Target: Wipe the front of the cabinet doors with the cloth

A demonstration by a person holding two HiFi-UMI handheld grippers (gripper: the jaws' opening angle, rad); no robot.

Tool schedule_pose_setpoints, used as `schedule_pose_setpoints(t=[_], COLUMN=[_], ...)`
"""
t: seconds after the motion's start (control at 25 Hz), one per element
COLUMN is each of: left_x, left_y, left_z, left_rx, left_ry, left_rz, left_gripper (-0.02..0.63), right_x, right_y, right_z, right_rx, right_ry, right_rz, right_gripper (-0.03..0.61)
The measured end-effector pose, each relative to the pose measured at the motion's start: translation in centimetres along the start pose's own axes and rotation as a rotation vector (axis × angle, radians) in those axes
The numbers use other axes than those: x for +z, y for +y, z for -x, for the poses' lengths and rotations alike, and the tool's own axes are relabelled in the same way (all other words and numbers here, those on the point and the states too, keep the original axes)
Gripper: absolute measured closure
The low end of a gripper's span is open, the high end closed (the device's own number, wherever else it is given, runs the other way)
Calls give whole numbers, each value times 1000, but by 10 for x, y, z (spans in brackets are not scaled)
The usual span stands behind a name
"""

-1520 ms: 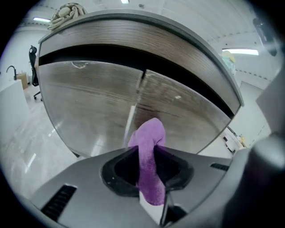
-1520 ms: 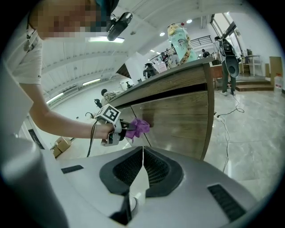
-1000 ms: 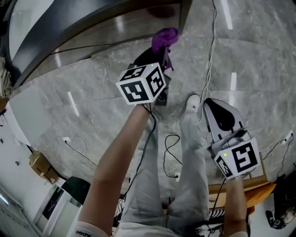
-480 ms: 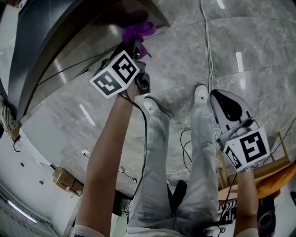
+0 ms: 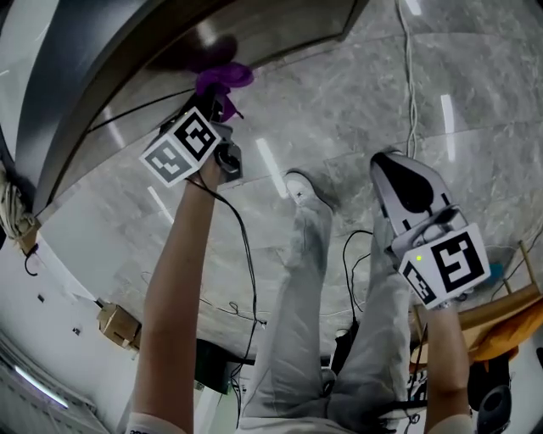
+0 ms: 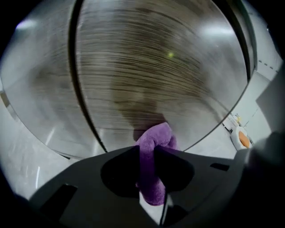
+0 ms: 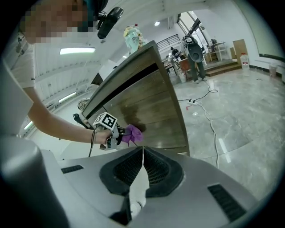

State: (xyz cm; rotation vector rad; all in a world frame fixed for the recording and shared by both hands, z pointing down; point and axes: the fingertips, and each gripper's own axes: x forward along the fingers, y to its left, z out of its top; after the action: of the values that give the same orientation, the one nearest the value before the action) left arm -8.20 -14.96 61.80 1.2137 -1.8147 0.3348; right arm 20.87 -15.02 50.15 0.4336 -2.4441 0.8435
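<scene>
Jaws of left gripper (image 6: pixel 146 150) pinch purple cloth (image 6: pixel 156 136), bunch protruding forward; right gripper (image 7: pixel 142 150) closed.

We see a grey marble floor (image 5: pixel 339 102) with a white cable (image 5: pixel 409 85) trailing across it, strip lights (image 7: pixel 78 50) on the white ceiling (image 7: pixel 147 11), and a cardboard box (image 5: pixel 114 326) by the left wall (image 5: pixel 51 254).

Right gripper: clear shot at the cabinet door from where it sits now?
Probably yes, with a step closer. Only bare floor lies between the right gripper and the cabinet door; the left gripper and cloth cover one patch. The right jaws are shut, empty.
</scene>
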Motion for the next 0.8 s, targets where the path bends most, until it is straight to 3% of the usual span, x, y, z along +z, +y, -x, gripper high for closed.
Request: schedule_pose_setpoints(t=[0.28,0.44,0.56,0.8], left_x=[-4,-8,-20,-46], left_y=[72,83,51,-92], left_z=[20,31,27,-21], left_rx=[154,222,197,17], left_ry=[-20,-21,4,72], left_rz=[81,103,92,-15], left_gripper=[526,526,526,526], right_x=[0,-2,-2,3], right_y=[11,-3,-22,-66], right_z=[-11,1,18,56], right_rx=[30,34,39,45], right_ry=[20,39,52,67], right_rz=[24,31,42,66], right_gripper=[551,551,551,551])
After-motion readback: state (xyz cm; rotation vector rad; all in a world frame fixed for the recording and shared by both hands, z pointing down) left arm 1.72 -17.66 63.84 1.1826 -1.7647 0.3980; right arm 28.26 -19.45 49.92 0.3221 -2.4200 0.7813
